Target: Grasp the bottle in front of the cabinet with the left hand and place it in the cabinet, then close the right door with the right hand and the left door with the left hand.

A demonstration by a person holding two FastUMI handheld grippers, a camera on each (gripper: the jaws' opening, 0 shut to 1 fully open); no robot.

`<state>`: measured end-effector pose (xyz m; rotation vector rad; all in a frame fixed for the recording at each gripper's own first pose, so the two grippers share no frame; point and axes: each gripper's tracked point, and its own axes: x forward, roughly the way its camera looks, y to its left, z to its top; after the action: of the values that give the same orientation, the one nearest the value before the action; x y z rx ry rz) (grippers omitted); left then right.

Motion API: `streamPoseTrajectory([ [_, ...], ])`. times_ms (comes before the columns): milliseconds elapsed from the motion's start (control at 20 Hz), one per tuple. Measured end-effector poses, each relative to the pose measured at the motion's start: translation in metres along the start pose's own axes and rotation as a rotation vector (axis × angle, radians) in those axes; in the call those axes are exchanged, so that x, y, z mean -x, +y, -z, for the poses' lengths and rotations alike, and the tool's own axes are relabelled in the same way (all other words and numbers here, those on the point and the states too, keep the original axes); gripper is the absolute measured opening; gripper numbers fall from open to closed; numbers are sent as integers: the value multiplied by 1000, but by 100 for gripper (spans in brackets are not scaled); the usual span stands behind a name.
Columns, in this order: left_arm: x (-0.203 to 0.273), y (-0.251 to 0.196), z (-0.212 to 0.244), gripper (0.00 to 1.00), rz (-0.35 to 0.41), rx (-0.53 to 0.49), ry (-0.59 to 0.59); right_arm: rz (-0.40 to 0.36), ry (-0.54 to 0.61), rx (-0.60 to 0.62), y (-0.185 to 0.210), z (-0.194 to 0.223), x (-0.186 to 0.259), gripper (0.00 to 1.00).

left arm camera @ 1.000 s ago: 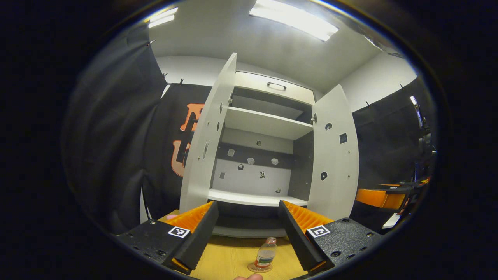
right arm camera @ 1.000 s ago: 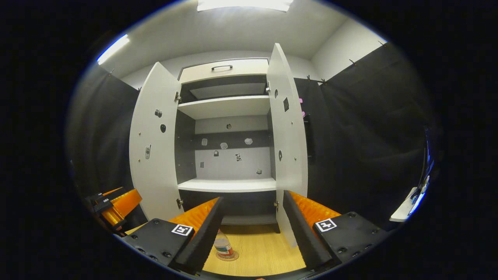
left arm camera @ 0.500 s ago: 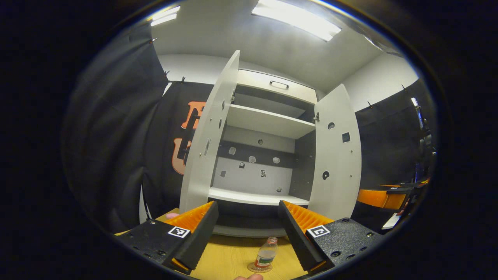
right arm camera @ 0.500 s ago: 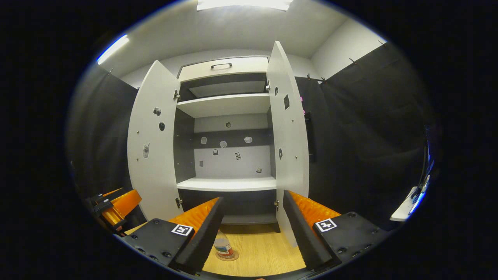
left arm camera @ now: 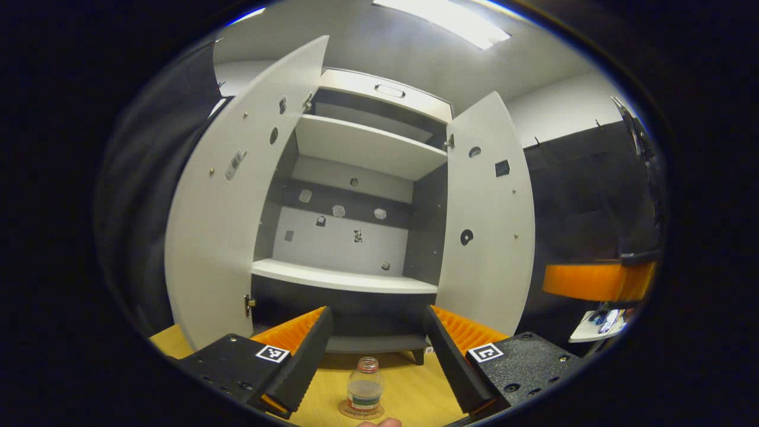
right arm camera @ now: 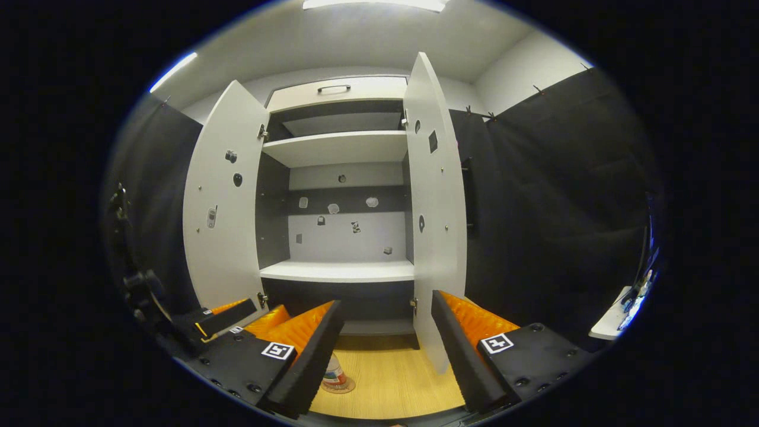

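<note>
The first step is in hand: the approach to the bottle, which stands upright on the wooden table in front of the cabinet, not yet gripped. The left tool hangs released above it, the bottle lying between the spread fingers but lower and apart from them. The right tool is also spread wide and holds nothing. Both doors, left door and right door, stand open. Next, I judge, the left tool must drop down around the bottle's body and close.
</note>
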<state>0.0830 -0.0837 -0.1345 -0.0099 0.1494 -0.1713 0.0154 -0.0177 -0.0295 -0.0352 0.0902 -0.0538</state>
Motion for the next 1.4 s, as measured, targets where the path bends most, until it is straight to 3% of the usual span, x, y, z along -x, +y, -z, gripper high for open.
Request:
streamPoseTrajectory([
  [150, -33, 8, 64, 94, -40, -58, 62, 37, 25, 22, -8, 8, -2, 98],
  [300, -45, 12, 120, 95, -34, -86, 123, 62, 39, 34, -11, 14, 1, 98],
  [750, -39, 30, 217, 95, -120, -67, 192, 67, 113, 23, -19, 28, -5, 98],
  [800, -37, 31, 216, 93, -133, -74, 193, 58, 112, 21, -19, 27, -7, 98],
  [850, -35, 32, 215, 74, -142, -72, 204, 45, 111, 20, -20, 27, -9, 98],
  [1100, -20, 25, 152, 70, -155, -37, 221, -37, 95, 1, -33, 31, -21, 98],
  [1400, -15, -3, -6, 71, -140, 60, 70, -194, 78, -5, -57, 31, -42, 98],
])
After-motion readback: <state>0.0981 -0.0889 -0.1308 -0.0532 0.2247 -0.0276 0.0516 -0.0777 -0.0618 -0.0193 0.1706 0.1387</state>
